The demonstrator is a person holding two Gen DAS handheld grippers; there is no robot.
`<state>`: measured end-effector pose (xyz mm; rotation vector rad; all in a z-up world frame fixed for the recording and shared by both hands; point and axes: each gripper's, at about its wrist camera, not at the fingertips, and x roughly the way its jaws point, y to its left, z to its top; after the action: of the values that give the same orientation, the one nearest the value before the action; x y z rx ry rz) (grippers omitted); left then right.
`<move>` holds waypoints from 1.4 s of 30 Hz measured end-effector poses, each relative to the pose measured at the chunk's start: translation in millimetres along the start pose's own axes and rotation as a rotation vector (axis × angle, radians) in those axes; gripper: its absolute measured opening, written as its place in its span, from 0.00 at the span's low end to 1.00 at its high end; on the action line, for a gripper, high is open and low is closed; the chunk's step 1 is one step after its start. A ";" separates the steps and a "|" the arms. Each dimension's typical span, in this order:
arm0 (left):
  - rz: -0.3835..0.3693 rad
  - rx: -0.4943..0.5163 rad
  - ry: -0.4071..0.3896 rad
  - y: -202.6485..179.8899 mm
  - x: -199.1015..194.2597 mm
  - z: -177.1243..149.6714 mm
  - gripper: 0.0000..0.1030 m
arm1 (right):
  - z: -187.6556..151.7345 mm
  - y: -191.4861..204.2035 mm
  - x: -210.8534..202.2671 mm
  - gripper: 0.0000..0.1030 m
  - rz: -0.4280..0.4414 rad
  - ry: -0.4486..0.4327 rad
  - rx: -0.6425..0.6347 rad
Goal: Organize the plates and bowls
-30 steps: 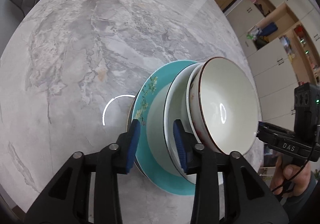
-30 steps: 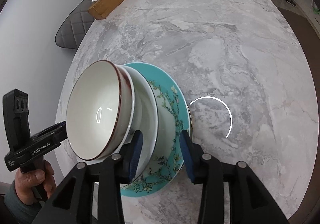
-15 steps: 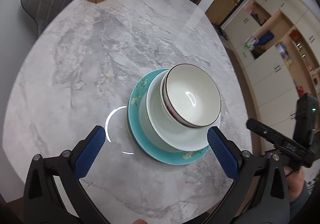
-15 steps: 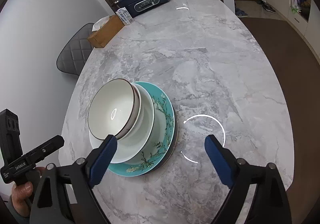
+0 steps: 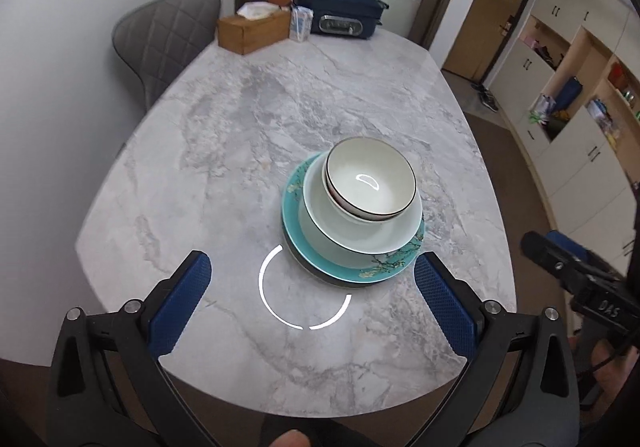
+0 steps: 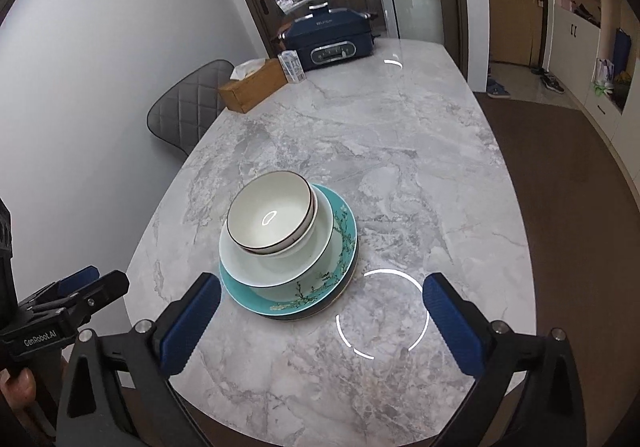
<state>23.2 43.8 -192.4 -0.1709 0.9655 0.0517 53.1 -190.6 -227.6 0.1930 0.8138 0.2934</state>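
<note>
A stack of dishes stands on the marble table. At the bottom a dark plate edge shows under a teal floral plate, then a pale wide bowl, then white bowls with a dark rim on top. The same stack shows in the right wrist view, with the teal plate and top bowl. My left gripper is open and empty, pulled back above the table's near edge. My right gripper is open and empty, also back from the stack.
At the table's far end stand a wooden tissue box, a small carton and a dark blue cooker. A grey quilted chair is at the left. Cabinets line the right wall.
Both grippers opened, let go of the stack's plates and drew back and up. The stack now rests level on the table.
</note>
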 end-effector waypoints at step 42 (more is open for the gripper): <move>-0.024 0.056 -0.118 7.4 -176.8 -19.6 0.99 | -32.3 123.0 -149.2 1.00 -0.164 -0.130 -0.048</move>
<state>-94.2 53.5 -59.0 -0.1267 0.8466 0.0125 -90.2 -122.1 -112.6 0.0984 0.6890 0.1439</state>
